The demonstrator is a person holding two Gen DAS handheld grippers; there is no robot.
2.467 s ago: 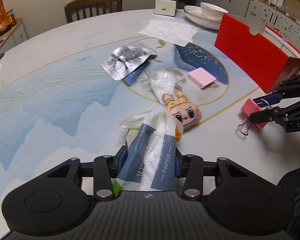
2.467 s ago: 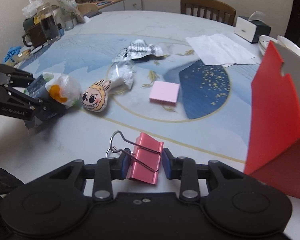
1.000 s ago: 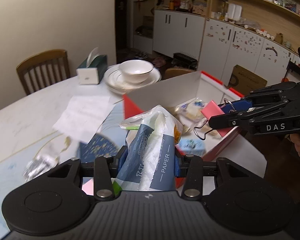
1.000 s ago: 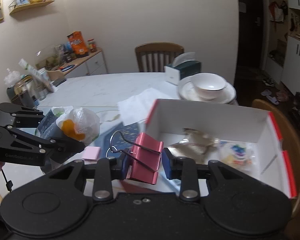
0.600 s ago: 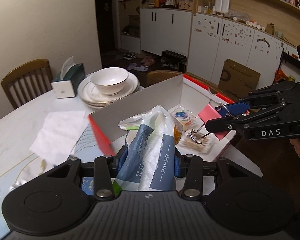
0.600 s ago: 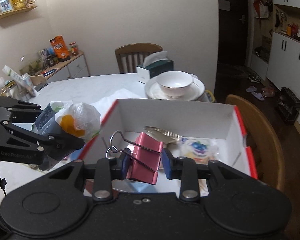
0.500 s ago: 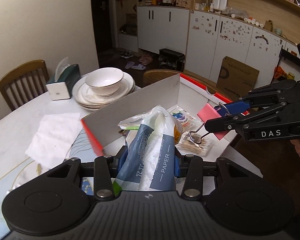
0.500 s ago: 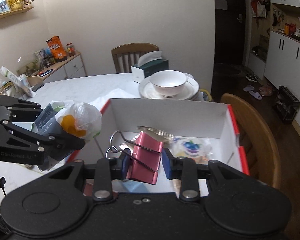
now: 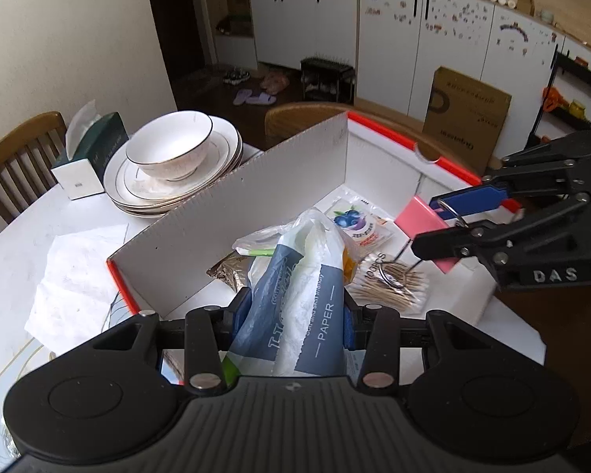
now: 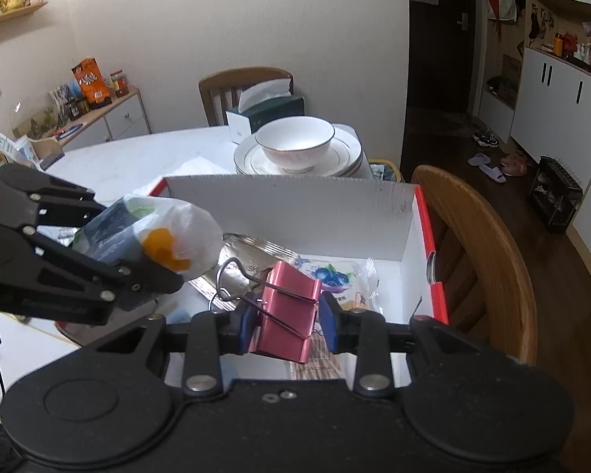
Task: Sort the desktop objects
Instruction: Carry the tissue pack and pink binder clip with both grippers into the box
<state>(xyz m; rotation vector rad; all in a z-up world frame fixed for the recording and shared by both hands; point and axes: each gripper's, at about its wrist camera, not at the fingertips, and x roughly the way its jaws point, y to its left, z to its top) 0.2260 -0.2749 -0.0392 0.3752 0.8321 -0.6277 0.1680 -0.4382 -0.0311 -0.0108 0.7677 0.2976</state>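
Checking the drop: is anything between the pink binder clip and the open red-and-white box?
Nothing visible. The right gripper holds the pink metal binder clip above the open red-and-white cardboard box; only packets lie below.

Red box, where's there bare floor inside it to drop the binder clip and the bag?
The box has bare white floor along its near-right edge, beyond the cotton swabs, below the binder clip. The middle is crowded: blueberry packet, swabs, and a foil pouch under the bag.
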